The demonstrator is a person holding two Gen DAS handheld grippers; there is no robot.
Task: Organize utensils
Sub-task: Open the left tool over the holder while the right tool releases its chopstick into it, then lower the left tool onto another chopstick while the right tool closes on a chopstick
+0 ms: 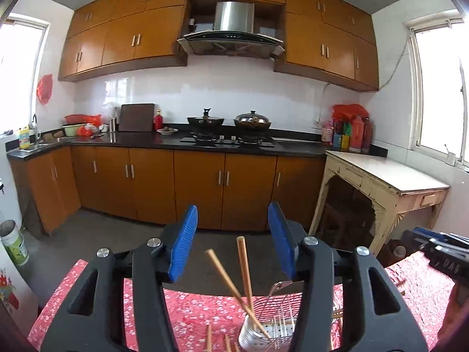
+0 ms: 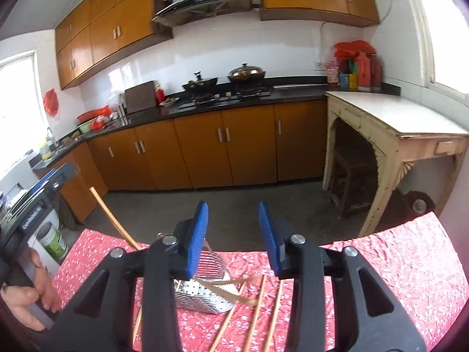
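- Two chopsticks (image 1: 237, 275) lean upright in the metal utensil holder (image 1: 263, 331) on a table under a red floral tablecloth (image 1: 187, 311); in the left wrist view the holder sits at about five o'clock from that gripper's tips.
- Several more chopsticks (image 2: 258, 308) lie loose on the cloth at six o'clock below the right gripper, just beside the holder (image 2: 205, 293), one or two across its rim.
- Left gripper (image 1: 233, 240): jaws spread, pinching nothing, the standing sticks between them but apart from the pads.
- Right gripper (image 2: 233, 234): jaws also spread and empty, angled down over the loose sticks.
- Judged mid-task: some sticks stowed, the rest waiting. The next move likely calls for lowering the right gripper onto one loose stick and closing on it along its length.
- A person's hand (image 2: 29, 293) grips the left tool's handle at eight o'clock in the right view.
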